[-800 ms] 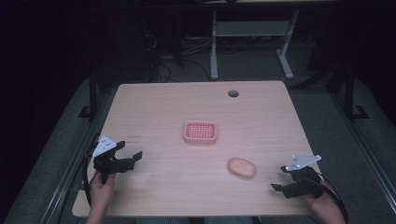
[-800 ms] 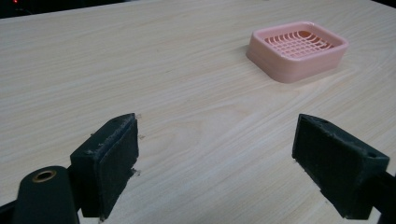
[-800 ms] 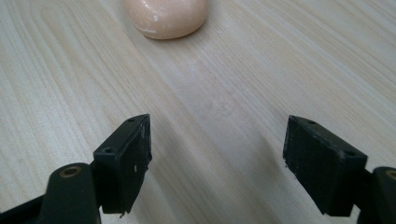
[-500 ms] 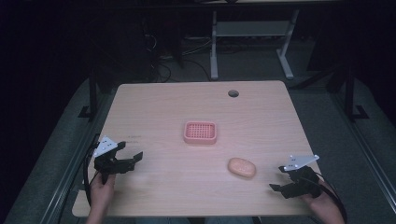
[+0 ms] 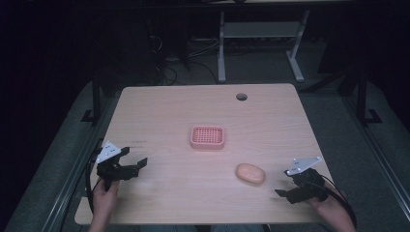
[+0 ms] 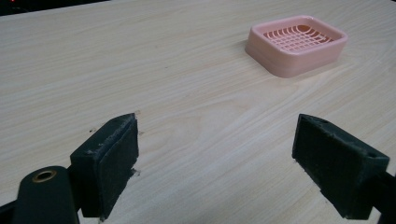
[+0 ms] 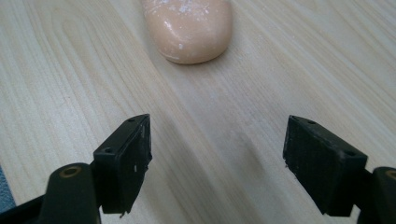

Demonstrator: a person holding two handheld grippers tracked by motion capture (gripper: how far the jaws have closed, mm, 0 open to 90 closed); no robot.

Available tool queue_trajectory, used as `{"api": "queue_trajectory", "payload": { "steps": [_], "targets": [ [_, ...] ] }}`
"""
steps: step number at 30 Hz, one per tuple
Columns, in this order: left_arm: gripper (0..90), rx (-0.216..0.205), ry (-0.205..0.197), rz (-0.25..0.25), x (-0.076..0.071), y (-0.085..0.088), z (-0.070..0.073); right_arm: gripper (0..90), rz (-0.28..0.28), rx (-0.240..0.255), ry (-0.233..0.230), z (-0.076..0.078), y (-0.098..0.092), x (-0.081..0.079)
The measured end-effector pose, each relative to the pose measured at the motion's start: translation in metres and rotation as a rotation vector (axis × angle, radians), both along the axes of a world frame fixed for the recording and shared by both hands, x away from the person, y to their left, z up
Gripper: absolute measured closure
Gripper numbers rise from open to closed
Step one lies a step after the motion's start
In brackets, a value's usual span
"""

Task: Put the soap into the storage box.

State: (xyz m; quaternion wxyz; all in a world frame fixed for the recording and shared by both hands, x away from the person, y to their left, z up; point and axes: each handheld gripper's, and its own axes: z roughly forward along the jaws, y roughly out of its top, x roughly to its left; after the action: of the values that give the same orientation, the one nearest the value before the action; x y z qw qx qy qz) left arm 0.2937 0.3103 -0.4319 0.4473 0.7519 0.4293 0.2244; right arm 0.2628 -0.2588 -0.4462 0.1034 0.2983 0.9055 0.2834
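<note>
1. The table (image 5: 159,116), pale wood with a small dark hole (image 5: 241,96) near its top edge, spans the middle of the high view.
2. The left gripper (image 5: 137,163) sits at lower left of that view, held by a hand (image 5: 104,195); its jaws stand wide apart with nothing between them.
3. The right gripper (image 5: 285,189) is at lower right, jaws likewise spread and empty, just above the wood as far as the dim view shows.
4. A pink dish (image 5: 207,137) with a slotted floor lies at the table's centre; it appears upper right in the left gripper view (image 6: 297,42).
5. A peach soap (image 5: 250,173) lies on bare wood below and right of the dish, near the right gripper, at the top of the right gripper view (image 7: 189,28).
</note>
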Motion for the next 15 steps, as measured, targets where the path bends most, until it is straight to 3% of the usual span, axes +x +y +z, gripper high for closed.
{"api": "queue_trajectory", "payload": {
  "steps": [15],
  "targets": [
    [14.2, 0.004, 0.000, 0.001, -0.001, 0.001, 0.001, 23.8, 0.053, -0.031, 0.017, 0.012, 0.020, 0.008]
  ]
}}
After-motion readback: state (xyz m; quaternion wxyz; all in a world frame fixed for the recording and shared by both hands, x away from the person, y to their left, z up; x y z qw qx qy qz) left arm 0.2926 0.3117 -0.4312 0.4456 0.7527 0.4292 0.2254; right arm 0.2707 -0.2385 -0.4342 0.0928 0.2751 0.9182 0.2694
